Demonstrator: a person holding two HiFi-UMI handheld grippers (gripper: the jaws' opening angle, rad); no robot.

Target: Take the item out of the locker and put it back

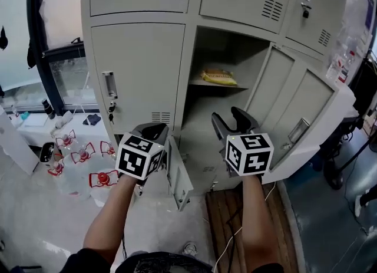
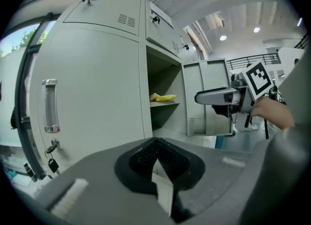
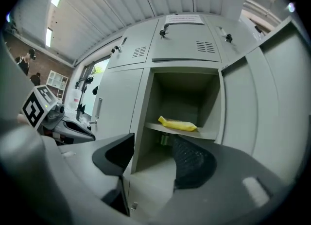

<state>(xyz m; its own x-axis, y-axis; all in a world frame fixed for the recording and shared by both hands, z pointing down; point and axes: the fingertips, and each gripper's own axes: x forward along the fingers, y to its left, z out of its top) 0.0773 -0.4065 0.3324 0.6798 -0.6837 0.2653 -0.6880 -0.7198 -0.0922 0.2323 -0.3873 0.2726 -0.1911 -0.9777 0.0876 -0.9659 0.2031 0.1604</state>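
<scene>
Lying on locker shelf (image 1: 197,83), yellow packet (image 1: 219,77), print unreadable

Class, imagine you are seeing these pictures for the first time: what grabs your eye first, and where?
A flat yellow packet lies on the shelf of the open grey metal locker. Nearer the camera, the left gripper and right gripper each bear a black-and-white marker cube.
</scene>
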